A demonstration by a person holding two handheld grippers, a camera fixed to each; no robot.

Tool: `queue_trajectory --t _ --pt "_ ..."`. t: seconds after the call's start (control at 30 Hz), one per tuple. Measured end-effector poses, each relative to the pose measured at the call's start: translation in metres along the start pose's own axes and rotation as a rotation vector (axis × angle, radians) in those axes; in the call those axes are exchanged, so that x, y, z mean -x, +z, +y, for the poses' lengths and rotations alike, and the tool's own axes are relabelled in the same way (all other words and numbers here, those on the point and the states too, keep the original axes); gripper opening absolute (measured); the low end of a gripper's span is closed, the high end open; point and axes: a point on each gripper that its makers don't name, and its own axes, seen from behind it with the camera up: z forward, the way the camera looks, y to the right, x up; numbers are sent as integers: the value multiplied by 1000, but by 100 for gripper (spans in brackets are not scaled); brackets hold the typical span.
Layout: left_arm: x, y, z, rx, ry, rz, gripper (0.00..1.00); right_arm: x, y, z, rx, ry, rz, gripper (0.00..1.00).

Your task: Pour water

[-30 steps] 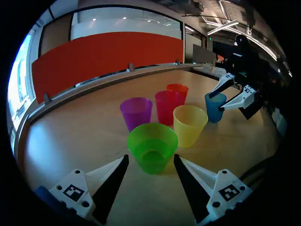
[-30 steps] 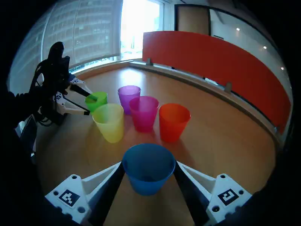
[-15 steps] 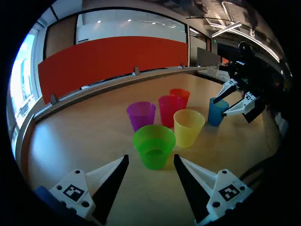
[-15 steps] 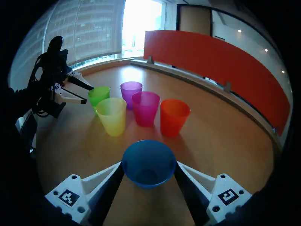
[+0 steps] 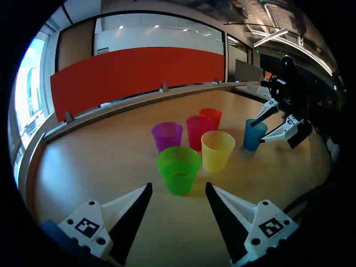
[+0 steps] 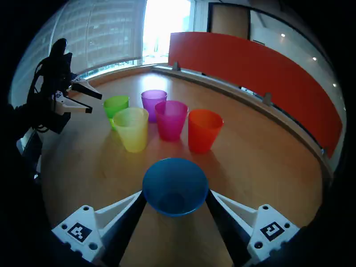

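Note:
Six plastic cups stand grouped on a wooden table (image 5: pixel 102 164). In the left gripper view the green cup (image 5: pixel 179 169) stands just ahead of my open left gripper (image 5: pixel 178 192), clear of both fingers; a darker band shows low inside it. Behind it are the yellow (image 5: pixel 217 150), purple (image 5: pixel 167 135), magenta (image 5: pixel 198 131) and orange (image 5: pixel 211 116) cups. My right gripper (image 6: pixel 175 194) is shut on the blue cup (image 6: pixel 175 184), which tips its mouth toward the camera. From the left gripper view the blue cup (image 5: pixel 254 133) sits in that gripper (image 5: pixel 256 132) at the right.
A red partition (image 5: pixel 133 73) on a raised ledge runs along the table's far side. Windows (image 6: pixel 111 35) lie beyond the left gripper (image 6: pixel 95 103), which a dark-sleeved hand (image 6: pixel 49 102) holds beside the green cup (image 6: pixel 115 107). Bare tabletop (image 6: pixel 267 169) stretches right of the orange cup (image 6: pixel 204 130).
My left gripper has drawn back from the green cup, which now lies farther ahead of the fingers. The blue cup has tipped more toward the right gripper's camera.

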Motion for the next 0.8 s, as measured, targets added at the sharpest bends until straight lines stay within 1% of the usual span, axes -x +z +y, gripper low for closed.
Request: queue_trajectory --t 0.2,0.4,0.6,0.8 --pt "1 -7 -4 -12 -25 12 88 5 -4 -1 3 6 -4 100" --pt "4 -17 -11 -43 -45 22 88 15 -12 1 19 20 -6 100" --pt "10 -31 -20 -89 -55 31 88 30 -30 3 53 51 2 100" --pt "11 -46 -31 -144 -87 56 88 47 -52 10 108 78 9 100"
